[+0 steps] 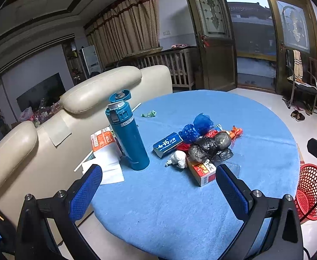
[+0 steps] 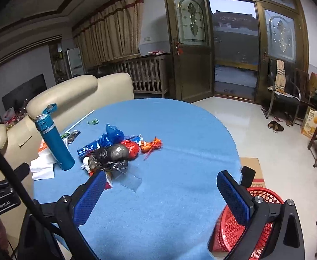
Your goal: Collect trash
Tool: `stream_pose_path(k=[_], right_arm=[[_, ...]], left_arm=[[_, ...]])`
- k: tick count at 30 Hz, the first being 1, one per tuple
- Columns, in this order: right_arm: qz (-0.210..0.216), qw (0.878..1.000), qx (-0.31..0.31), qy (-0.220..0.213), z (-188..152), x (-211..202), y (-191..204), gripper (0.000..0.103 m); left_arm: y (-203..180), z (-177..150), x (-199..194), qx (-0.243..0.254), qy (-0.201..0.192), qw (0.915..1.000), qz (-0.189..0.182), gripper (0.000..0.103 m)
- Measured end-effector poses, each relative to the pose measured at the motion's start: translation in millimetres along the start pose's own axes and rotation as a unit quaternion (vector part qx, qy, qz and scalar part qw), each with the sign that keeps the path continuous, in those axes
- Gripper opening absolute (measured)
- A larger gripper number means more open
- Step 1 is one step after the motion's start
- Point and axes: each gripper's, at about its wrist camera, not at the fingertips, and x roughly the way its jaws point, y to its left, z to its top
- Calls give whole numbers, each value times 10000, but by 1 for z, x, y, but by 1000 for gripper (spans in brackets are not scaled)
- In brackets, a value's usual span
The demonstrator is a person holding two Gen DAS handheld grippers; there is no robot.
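Observation:
A pile of trash lies on the round blue table (image 1: 169, 205): a black plastic bag (image 1: 210, 146), a blue bag (image 1: 196, 127), a blue toothpaste box (image 1: 168, 144), a red-and-white carton (image 1: 202, 170), a crumpled white tissue (image 1: 178, 159) and an orange wrapper (image 1: 236, 133). The black bag (image 2: 110, 155) and orange wrapper (image 2: 151, 146) also show in the right wrist view. My left gripper (image 1: 158, 173) is open and empty, short of the pile. My right gripper (image 2: 160, 179) is open and empty over the table (image 2: 158, 205). A red mesh basket (image 2: 240, 223) stands on the floor at the table's right.
A teal flask (image 1: 129, 138) with its lid flipped open stands beside white tissue packs (image 1: 105, 149). A green candy wrapper (image 1: 149, 114) lies farther back. A cream sofa (image 1: 78, 99) borders the table's left. The basket also shows in the left wrist view (image 1: 312, 190). A cardboard box (image 2: 252, 169) sits behind it.

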Motion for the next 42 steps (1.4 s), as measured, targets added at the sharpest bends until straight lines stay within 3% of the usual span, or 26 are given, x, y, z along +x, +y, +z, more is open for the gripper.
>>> stream_pose_path(k=[42], right_arm=[[-117,9989,-425,-136,-2,-4,35,103]], left_arm=[[11,-11,2,-37,49,10000,-6,103]])
